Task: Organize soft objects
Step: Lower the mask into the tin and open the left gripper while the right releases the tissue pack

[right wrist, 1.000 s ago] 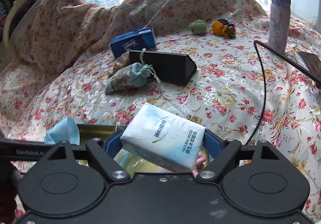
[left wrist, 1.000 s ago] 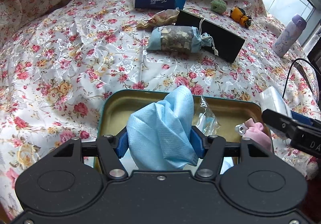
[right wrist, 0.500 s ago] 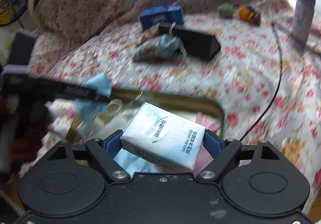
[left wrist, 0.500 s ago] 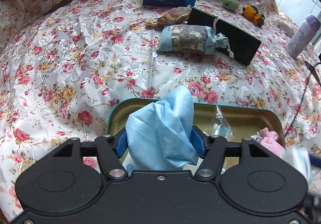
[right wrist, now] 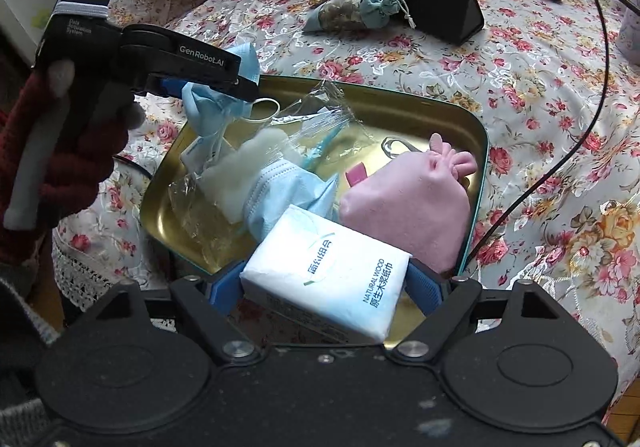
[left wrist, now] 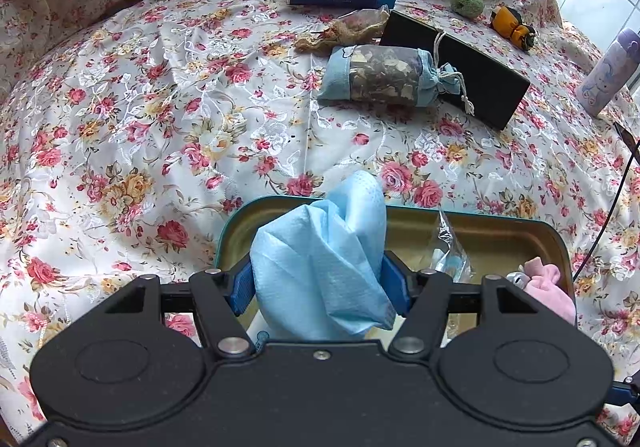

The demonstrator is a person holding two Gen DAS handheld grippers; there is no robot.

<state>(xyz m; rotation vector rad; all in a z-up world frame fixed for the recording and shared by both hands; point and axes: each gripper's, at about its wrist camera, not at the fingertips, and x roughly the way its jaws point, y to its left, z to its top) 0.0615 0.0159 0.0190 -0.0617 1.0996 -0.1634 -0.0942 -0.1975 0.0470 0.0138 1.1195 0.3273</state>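
We hold a limp blue mask [left wrist: 320, 267] in loosening left tongs [left wrist: 320, 283]; right tongs [right wrist: 326, 281] pinch a squashy tissue pack [right wrist: 328, 271] by its sides.

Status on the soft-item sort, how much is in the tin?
Done: a pink pouch, a face mask and a clear wrapper lie in the tin. In hand: the left gripper, its fingers just easing open, has a blue mask; the right gripper holds a tissue pack, both over the tin. Left: the blue sachet, the mesh bag.
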